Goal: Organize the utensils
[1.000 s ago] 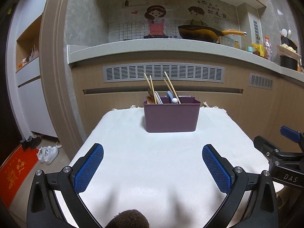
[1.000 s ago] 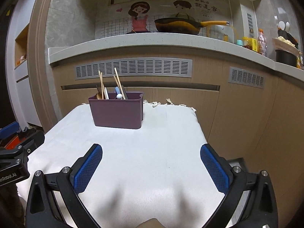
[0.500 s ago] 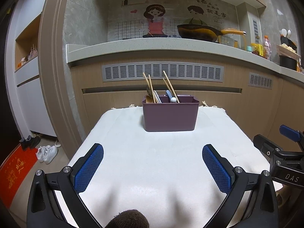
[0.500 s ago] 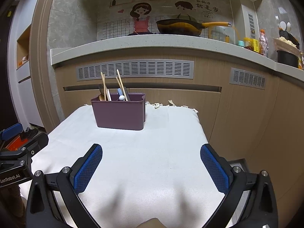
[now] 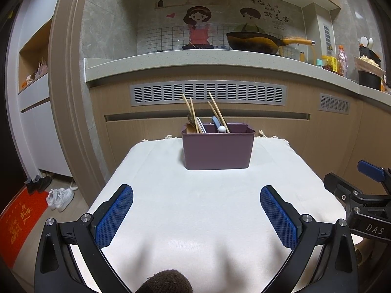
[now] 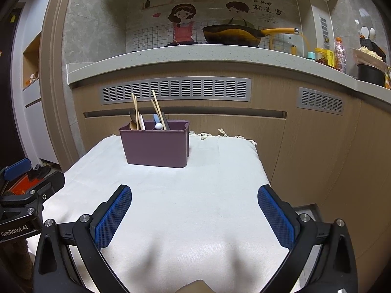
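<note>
The left tongs (image 5: 196, 207) hover level above the near part of the white cloth-covered surface (image 5: 195, 195), blue-padded fingers (image 5: 114, 214) spread wide and holding nothing, aimed at the far edge. The right tongs (image 6: 194, 207) hang beside them on the right in the same pose, likewise spread and empty.

Far from both, near the far edge of the surface, stands the dark purple rectangular plastic utensil holder (image 5: 217, 146), upright, its long side running left to right. In its left part, two pairs of pale wooden chopsticks (image 5: 191, 112) stick up, the left pair leaning left; the right pair (image 5: 216, 111) tilts the same way, tips uppermost. Between them sit a wooden spoon (image 5: 189, 127), a white-handled utensil (image 5: 201, 125) and a blue-handled one (image 5: 216, 122) beside a small white ball end (image 5: 222, 129). The holder's right part looks unfilled.
</note>
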`<action>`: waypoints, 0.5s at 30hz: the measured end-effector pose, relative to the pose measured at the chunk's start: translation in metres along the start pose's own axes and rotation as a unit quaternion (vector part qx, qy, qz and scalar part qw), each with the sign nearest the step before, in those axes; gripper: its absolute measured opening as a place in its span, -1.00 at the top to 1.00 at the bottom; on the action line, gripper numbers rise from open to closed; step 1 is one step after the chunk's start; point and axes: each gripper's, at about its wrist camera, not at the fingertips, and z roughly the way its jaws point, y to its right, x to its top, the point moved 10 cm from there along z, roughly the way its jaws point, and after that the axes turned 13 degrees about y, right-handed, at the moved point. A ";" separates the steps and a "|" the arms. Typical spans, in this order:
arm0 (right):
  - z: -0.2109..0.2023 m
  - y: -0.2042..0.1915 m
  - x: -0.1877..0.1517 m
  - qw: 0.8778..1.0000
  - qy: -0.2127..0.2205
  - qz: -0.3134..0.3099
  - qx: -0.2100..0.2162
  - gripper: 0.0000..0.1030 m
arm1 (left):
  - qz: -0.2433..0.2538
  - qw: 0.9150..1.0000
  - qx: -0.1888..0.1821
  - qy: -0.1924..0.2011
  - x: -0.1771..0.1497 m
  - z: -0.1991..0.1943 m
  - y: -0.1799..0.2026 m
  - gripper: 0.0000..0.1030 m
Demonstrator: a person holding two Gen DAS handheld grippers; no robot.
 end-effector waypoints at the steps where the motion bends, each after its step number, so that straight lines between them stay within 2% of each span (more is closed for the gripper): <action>1: 0.000 -0.001 0.000 1.000 -0.001 0.000 0.001 -0.99 | 0.000 1.000 -0.001 0.000 0.000 0.000 0.001 -1.00; 15: -0.001 -0.003 -0.001 1.000 -0.002 0.000 0.005 -0.99 | 0.000 1.000 -0.003 0.001 0.000 -0.001 0.003 -1.00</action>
